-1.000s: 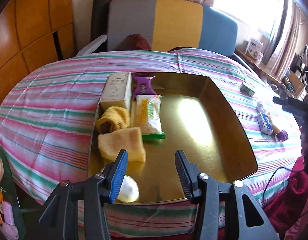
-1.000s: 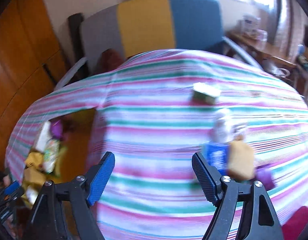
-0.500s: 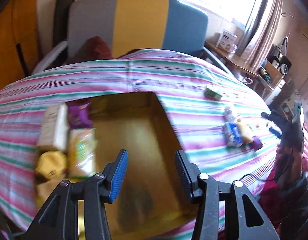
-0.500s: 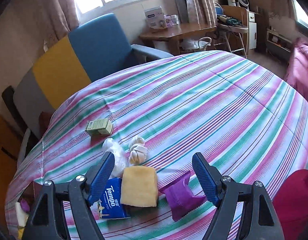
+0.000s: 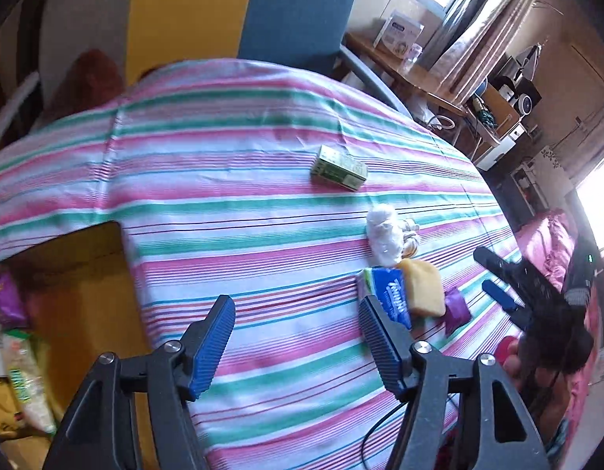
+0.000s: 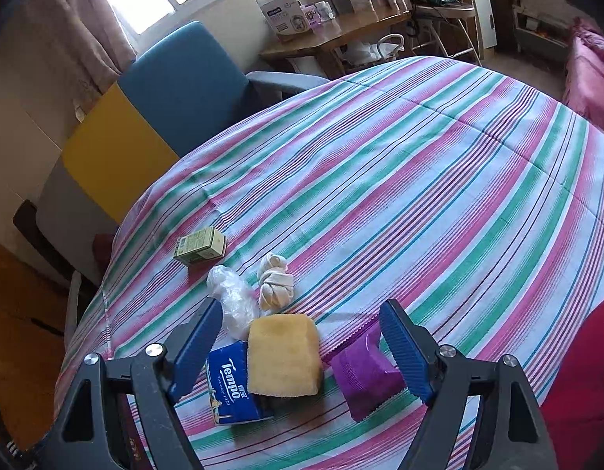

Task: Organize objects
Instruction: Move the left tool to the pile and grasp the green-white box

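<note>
Five loose items cluster beside the yellow sponge [image 6: 282, 354]: a blue tissue pack [image 6: 233, 385] printed "Tempo" touching its left, a purple sachet [image 6: 366, 376] right, a plastic bag [image 6: 231, 297] and knotted cloth [image 6: 276, 284] behind. The sponge looks light and squashy; grip its flat sides. The right gripper [image 6: 298, 348] hangs spread above it, empty. The left gripper [image 5: 298, 342], jaws just opened, holds nothing.

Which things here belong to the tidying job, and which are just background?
Job: green box, plastic bag, knotted cloth, sponge, tissue pack, purple packet, gold tray.
Background: armchair, side desk, striped tablecloth.
</note>
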The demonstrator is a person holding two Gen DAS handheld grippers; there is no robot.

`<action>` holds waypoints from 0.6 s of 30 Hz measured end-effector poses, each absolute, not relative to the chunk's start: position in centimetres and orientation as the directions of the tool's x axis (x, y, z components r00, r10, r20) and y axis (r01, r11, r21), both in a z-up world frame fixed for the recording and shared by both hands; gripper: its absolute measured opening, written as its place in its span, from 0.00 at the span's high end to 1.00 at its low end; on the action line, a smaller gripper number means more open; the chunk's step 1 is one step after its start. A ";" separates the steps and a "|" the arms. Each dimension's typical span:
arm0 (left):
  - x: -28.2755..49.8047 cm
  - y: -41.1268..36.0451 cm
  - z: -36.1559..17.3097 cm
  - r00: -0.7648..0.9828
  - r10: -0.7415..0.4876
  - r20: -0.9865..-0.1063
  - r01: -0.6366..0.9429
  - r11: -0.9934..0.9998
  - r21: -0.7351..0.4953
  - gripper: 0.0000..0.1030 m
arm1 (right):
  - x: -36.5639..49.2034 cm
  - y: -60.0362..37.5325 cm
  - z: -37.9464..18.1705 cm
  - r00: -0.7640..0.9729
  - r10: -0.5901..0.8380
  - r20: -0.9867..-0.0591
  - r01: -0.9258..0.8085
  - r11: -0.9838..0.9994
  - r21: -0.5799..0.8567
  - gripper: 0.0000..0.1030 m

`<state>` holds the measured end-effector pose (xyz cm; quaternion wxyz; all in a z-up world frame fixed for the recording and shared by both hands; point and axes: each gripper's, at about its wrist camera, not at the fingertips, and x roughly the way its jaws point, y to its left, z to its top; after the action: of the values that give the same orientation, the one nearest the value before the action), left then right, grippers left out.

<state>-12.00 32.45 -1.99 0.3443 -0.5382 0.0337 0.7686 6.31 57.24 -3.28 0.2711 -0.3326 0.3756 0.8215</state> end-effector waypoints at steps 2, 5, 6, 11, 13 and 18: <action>-12.6 34.2 -2.6 -0.185 0.484 -0.856 -0.567 -0.764 -0.309 0.35 | 6.3 57.2 -3.2 -0.642 0.181 -0.745 -0.685 -0.571 0.452 0.19; -13.6 37.2 -3.2 -0.204 0.471 -0.858 -0.614 -0.744 -0.262 0.30 | 6.3 57.1 -3.2 -0.657 0.157 -0.738 -0.670 -0.571 0.474 0.16; -14.0 38.4 -3.5 -0.211 0.466 -0.860 -0.634 -0.734 -0.242 0.23 | 6.3 57.1 -3.3 -0.662 0.146 -0.736 -0.664 -0.571 0.484 0.16; -15.4 43.1 -4.8 -0.256 0.423 -0.869 -0.719 -0.684 -0.121 0.19 | 6.3 57.1 -3.6 -0.680 0.091 -0.728 -0.638 -0.563 0.525 0.15; -16.0 45.3 -5.3 -0.278 0.396 -0.875 -0.747 -0.661 -0.062 0.18 | 6.4 57.1 -3.6 -0.685 0.078 -0.724 -0.631 -0.560 0.537 0.14; -18.3 49.4 -6.2 -0.298 0.389 -0.872 -0.768 -0.640 -0.023 0.14 | 6.2 57.0 -3.9 -0.692 0.043 -0.721 -0.614 -0.560 0.556 0.13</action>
<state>-18.28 49.38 -6.16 0.3711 -0.4616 0.2054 0.7791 6.15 57.00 -3.90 0.2012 -0.3372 0.4236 0.8163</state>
